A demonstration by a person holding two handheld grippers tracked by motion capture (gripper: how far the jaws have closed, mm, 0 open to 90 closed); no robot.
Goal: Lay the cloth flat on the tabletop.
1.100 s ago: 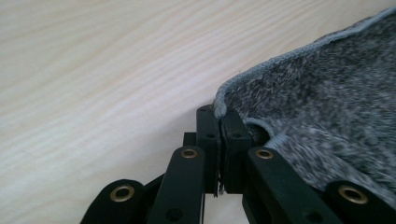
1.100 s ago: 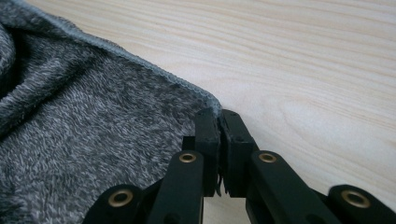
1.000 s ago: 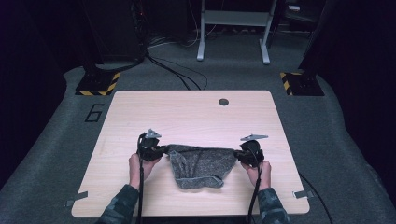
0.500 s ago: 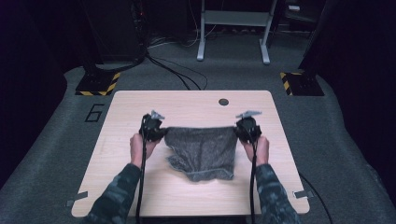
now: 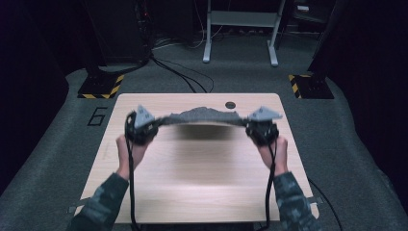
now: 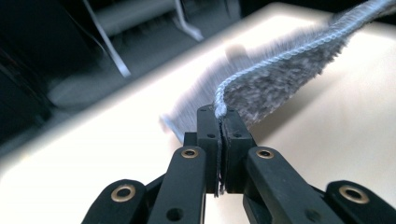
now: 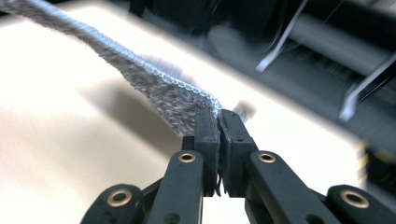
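Dark grey carpet (image 5: 57, 159) surrounds a pale wooden table (image 5: 192, 192) with a round grommet hole (image 5: 230, 105) near its far edge. Beyond the table stand a grey metal frame (image 5: 240, 29), black cables (image 5: 183, 77) on the floor and two yellow-and-black striped floor plates (image 5: 102, 86). A figure "6" (image 5: 97, 116) is marked on the carpet beside the table's far left corner.

High view: two camouflage-sleeved forearms enter from below. The left gripper (image 5: 140, 129) and right gripper (image 5: 261, 129) are raised over the far half of the table, well apart, each with a grey three-cornered plate on top and a cable trailing down toward the person. A grey towel (image 5: 202, 116) is stretched between them as a thin, slightly arched band, seen nearly edge-on, above the tabletop; a blurred shadow lies on the wood beneath it.

Left gripper view: the jaws are closed on a stitched corner of the towel (image 6: 280, 70), which runs up and to the right; the left gripper (image 6: 219, 122) pinches the hem at its tips.

Right gripper view: the jaws are likewise clamped on the opposite corner; from the right gripper (image 7: 218, 121) the towel (image 7: 154, 91) extends up and to the left, clear of the table.
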